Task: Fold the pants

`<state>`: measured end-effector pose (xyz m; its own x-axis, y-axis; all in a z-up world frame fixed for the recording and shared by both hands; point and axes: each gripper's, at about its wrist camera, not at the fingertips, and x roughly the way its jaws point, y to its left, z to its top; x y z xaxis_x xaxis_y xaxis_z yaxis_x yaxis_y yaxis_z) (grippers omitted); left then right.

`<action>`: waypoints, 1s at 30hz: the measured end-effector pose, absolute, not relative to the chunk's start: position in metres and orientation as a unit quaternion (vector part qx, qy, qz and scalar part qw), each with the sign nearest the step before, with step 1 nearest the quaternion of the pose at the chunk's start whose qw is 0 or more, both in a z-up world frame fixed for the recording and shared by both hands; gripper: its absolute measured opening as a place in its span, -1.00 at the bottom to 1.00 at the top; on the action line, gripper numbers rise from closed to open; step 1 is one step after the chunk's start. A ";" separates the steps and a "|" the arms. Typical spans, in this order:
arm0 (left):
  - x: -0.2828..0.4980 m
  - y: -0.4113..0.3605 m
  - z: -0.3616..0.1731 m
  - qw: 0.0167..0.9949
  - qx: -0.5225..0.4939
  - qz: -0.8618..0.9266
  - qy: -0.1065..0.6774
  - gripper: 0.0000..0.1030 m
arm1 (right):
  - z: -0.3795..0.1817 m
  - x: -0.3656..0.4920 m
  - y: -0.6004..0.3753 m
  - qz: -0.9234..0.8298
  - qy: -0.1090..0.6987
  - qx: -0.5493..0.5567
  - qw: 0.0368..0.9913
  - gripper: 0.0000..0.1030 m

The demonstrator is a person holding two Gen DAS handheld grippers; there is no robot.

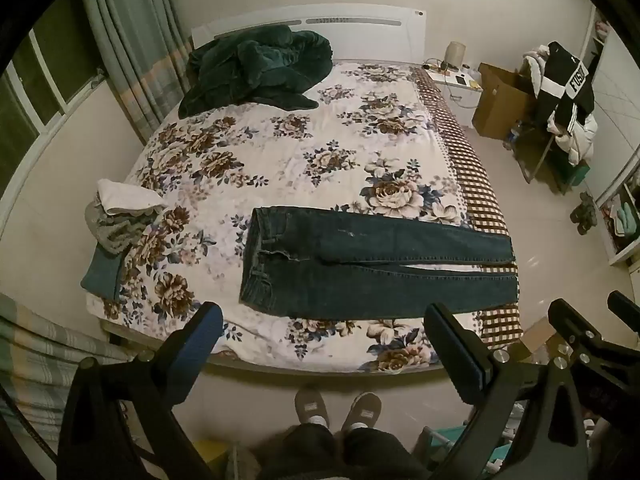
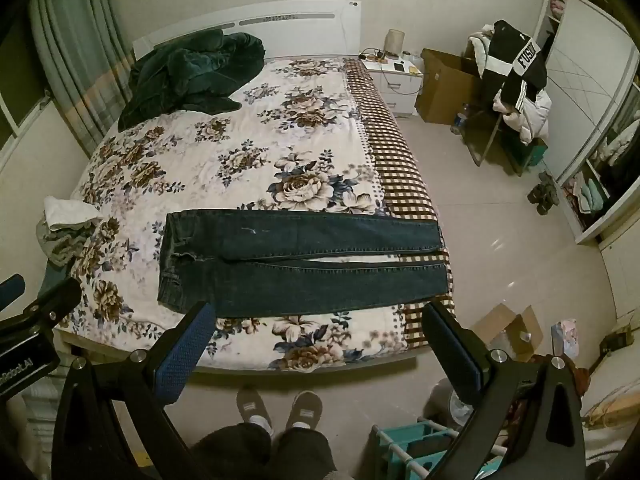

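Observation:
Dark blue jeans (image 1: 372, 264) lie flat and spread out on the floral bed cover (image 1: 280, 152), waistband to the left, both legs reaching to the bed's right edge. They also show in the right wrist view (image 2: 300, 264). My left gripper (image 1: 322, 320) is open and empty, held high above the near edge of the bed. My right gripper (image 2: 316, 320) is open and empty too, at a like height, to the right of the left one. Neither touches the jeans.
A green blanket (image 1: 256, 68) is heaped near the headboard. A small pile of clothes (image 1: 120, 216) sits at the bed's left edge. A cardboard box (image 2: 508, 332) and a teal rack (image 2: 416, 448) stand on the floor at right. My feet (image 1: 336, 408) are at the bed's foot.

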<state>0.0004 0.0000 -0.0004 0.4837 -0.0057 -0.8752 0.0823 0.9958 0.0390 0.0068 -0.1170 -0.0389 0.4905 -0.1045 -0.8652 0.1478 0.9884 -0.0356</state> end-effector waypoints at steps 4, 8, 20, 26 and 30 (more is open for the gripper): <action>0.000 0.000 -0.001 0.861 0.037 -0.025 0.506 1.00 | -0.040 0.008 -0.117 -0.074 0.500 0.022 0.863 1.00; 0.000 0.000 0.000 0.863 0.038 -0.025 0.504 1.00 | -0.040 0.007 -0.118 -0.070 0.498 0.023 0.864 1.00; 0.000 0.000 0.000 0.864 0.039 -0.023 0.502 1.00 | -0.033 0.010 -0.117 -0.072 0.498 0.025 0.864 1.00; 0.000 -0.001 0.000 0.864 0.038 -0.023 0.501 1.00 | -0.021 0.013 -0.115 -0.073 0.497 0.024 0.864 1.00; -0.001 -0.001 0.000 0.865 0.039 -0.023 0.500 1.00 | -0.012 0.014 -0.112 -0.072 0.497 0.024 0.864 1.00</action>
